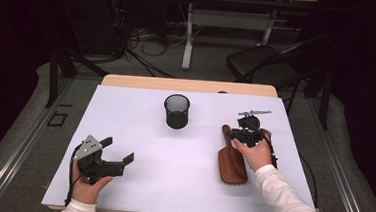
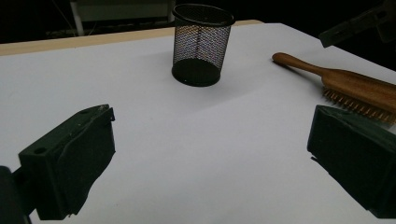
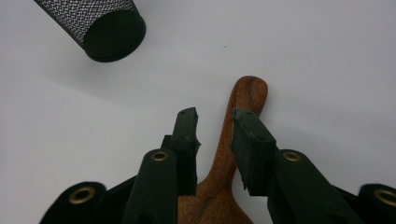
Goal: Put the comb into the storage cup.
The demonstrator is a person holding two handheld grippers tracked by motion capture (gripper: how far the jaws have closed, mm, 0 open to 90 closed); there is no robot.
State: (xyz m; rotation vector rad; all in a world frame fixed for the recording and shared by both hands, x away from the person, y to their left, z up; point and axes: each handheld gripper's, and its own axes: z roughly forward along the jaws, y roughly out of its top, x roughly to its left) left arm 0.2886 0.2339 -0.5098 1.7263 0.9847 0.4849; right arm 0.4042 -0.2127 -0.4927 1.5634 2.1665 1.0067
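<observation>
The wooden brush (image 1: 232, 161) lies flat on the white table (image 1: 139, 132), to the right of the black mesh cup (image 1: 176, 111), its handle end nearest the cup. The right gripper (image 3: 215, 114) sits over the handle, jaws narrowed to either side of it; the right jaw looks to touch the wood, the left stands a sliver off. The left gripper (image 1: 117, 151), well left of the cup, gapes wide and holds nothing.

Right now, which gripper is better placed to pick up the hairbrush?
Right. The right gripper already straddles the hairbrush handle, jaws not yet pressing. The left gripper sits open, well away across the table.
</observation>
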